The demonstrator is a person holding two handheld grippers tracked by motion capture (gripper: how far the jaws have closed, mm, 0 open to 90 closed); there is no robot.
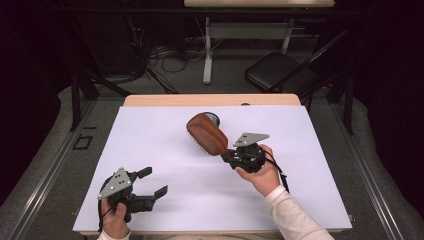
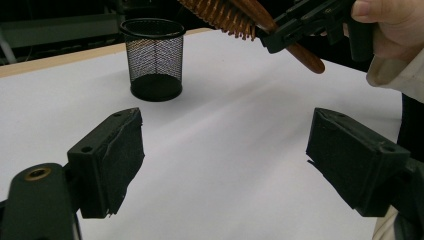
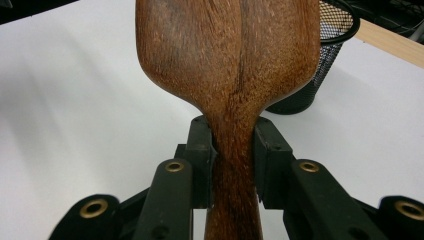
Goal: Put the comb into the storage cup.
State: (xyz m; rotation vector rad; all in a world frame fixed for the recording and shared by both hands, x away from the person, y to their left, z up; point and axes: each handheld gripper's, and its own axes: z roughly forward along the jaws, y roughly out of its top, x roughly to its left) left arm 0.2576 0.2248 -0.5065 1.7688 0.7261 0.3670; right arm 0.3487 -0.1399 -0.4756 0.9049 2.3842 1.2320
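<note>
A brown wooden hairbrush hangs in the air above the middle of the white table, bristles facing down and left. My right gripper is shut on its handle, the pads pressing on both sides of the neck just below the broad head. Beyond the brush stands a black mesh cup, upright, mostly hidden behind the head in the high view. Near the table's front left, my left gripper rests open, nothing between its fingers, which point toward the cup.
The white sheet covers most of the table, with a bare wooden strip along the far edge. Behind the table are a folding chair, a desk leg and cables on the floor.
</note>
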